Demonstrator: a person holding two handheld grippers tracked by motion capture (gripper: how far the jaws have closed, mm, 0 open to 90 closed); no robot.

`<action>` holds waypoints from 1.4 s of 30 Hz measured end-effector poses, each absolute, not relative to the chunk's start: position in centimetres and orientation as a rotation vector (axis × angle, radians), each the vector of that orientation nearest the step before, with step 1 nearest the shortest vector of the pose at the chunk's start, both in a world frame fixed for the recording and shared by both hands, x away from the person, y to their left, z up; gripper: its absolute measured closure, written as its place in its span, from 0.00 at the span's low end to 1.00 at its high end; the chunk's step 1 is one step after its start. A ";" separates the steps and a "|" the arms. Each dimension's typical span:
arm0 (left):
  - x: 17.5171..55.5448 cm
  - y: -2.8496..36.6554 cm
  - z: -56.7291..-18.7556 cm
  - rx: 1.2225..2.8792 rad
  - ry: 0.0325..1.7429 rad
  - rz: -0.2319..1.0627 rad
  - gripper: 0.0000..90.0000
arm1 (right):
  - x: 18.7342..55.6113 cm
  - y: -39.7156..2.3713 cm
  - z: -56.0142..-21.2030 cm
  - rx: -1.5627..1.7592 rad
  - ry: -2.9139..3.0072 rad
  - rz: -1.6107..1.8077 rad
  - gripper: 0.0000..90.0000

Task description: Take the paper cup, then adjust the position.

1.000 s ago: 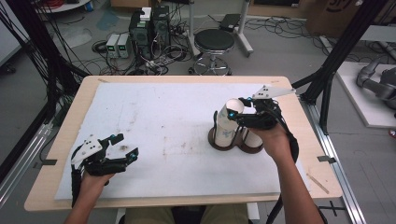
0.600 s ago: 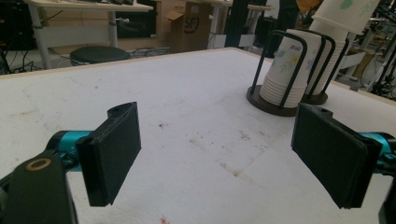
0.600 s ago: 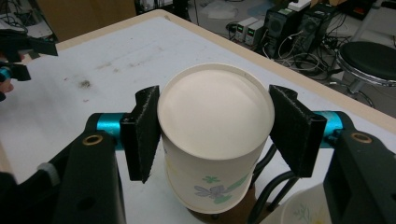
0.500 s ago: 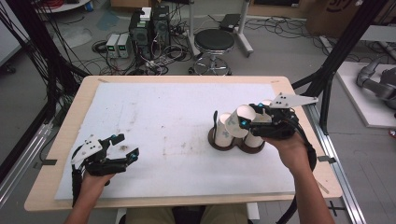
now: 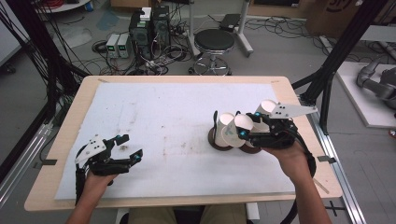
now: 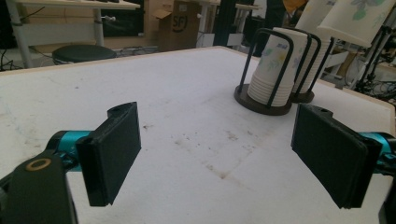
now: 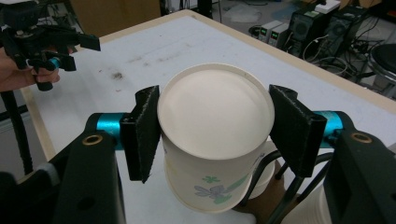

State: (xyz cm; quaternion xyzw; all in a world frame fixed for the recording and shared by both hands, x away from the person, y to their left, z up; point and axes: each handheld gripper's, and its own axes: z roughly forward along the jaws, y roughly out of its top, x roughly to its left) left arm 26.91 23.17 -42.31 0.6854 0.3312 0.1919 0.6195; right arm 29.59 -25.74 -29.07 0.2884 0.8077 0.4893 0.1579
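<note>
From the high view I see my right gripper near the worktop's right edge, clamped on a single paper cup that lies on its side with its base pointing left, right above the cup holder. The holder's two dark round bases sit on the white mat, well towards the right edge, each with a stack of white cups inside black wire uprights. My left gripper rests near the front left corner of the worktop, jaws spread, nothing between them.

In the left gripper view, both black pads stand wide apart over bare, stained mat. Farther off, the holder stands upright with its stacked cups nested inside the wire loops; a second stack stands just behind it. The held cup shows tilted at the top right corner.

In the right gripper view, the cup, with a flower print on its wall, sits base towards the camera, both pads pressing its sides. Below it I can make out the holder's wire and a stack of cups. The left gripper shows at the far left.
</note>
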 end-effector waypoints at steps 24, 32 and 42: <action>26.3 20.8 -41.3 1.615 0.580 0.398 0.18 | 29.6 -21.8 -31.3 0.700 2.423 1.440 0.43; 26.8 18.4 -40.8 1.655 0.516 0.287 0.17 | 29.5 -20.3 -31.6 0.633 2.454 1.458 0.43; 27.3 14.9 -40.3 1.695 0.423 0.225 0.17 | 29.4 -18.4 -32.6 0.577 2.505 1.478 0.43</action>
